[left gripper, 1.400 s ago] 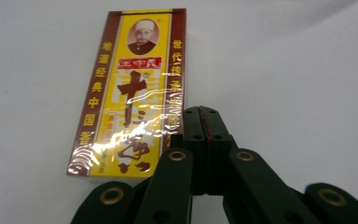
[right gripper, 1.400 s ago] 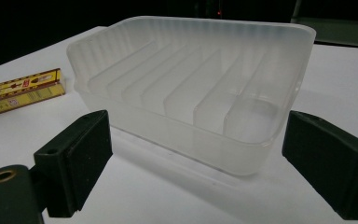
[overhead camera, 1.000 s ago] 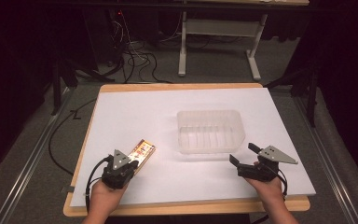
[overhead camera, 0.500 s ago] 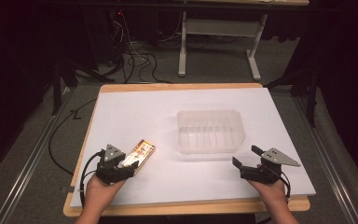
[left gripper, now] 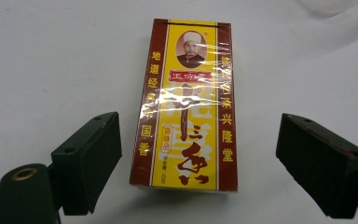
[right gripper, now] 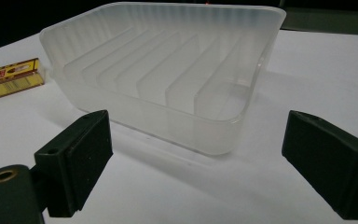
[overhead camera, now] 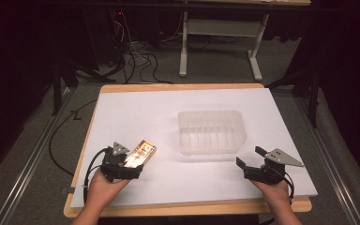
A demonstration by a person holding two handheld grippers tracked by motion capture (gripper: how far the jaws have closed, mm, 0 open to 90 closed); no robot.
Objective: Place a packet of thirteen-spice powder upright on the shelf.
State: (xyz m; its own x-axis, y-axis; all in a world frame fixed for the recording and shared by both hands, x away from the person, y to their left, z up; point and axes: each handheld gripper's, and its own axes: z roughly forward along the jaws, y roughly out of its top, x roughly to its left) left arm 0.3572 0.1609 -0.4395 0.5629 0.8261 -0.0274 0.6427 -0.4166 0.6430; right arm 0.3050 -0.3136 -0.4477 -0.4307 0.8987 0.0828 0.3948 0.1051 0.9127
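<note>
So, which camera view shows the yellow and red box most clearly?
The left gripper view: the yellow and red box lies flat between open jaws, print readable. The high view shows it small beside the left gripper. The right gripper view catches one end.

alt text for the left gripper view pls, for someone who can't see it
A yellow and dark red box with Chinese lettering, wrapped in clear film, lies flat on the white table, reaching away from the camera. The left gripper is open, its black jaws standing apart on either side of the box's near end without touching it; they have just been opening.
</note>
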